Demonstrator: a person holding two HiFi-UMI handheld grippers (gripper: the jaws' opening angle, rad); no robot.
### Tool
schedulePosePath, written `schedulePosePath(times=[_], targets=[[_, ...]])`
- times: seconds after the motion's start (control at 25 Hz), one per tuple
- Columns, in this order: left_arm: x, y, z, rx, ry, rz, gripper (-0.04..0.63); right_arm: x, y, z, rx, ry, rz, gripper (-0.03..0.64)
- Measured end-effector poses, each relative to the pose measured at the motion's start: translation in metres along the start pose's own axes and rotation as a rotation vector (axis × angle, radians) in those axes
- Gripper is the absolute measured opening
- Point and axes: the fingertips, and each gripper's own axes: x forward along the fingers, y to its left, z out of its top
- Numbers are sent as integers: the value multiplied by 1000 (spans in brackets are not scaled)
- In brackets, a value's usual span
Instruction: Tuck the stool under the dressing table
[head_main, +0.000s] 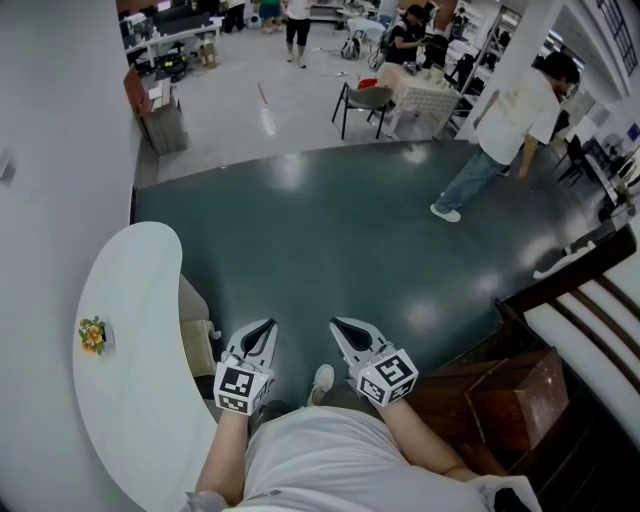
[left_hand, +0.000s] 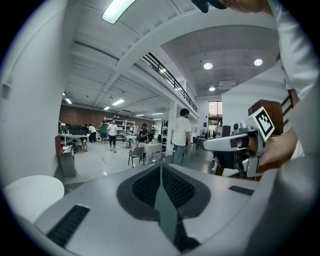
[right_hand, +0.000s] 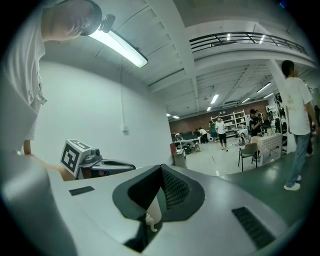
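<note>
The white curved dressing table (head_main: 130, 300) stands along the left wall, and its top also shows in the left gripper view (left_hand: 30, 192). A cream stool (head_main: 197, 340) sits at the table's right edge, partly hidden beneath the tabletop. My left gripper (head_main: 262, 332) and right gripper (head_main: 343, 330) hang side by side over the dark floor, to the right of the stool and touching nothing. Both are shut and hold nothing. The left gripper's jaws (left_hand: 161, 170) meet in a closed line, and so do the right gripper's (right_hand: 161, 172). Each camera catches the other gripper: the right gripper (left_hand: 210, 145), the left gripper (right_hand: 127, 166).
A small yellow flower ornament (head_main: 92, 335) rests on the tabletop. Dark wooden furniture (head_main: 520, 390) stands close at my right. A person (head_main: 505, 130) walks across the dark green floor ahead. A grey cabinet (head_main: 165, 125) and a chair (head_main: 365, 100) stand farther off.
</note>
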Motion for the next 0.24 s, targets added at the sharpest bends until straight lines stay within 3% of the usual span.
schedulePosePath(times=[0.24], targets=[[-7,-10,-3,-7,1,9,3,-13,2,-4,10,-1,0,6]])
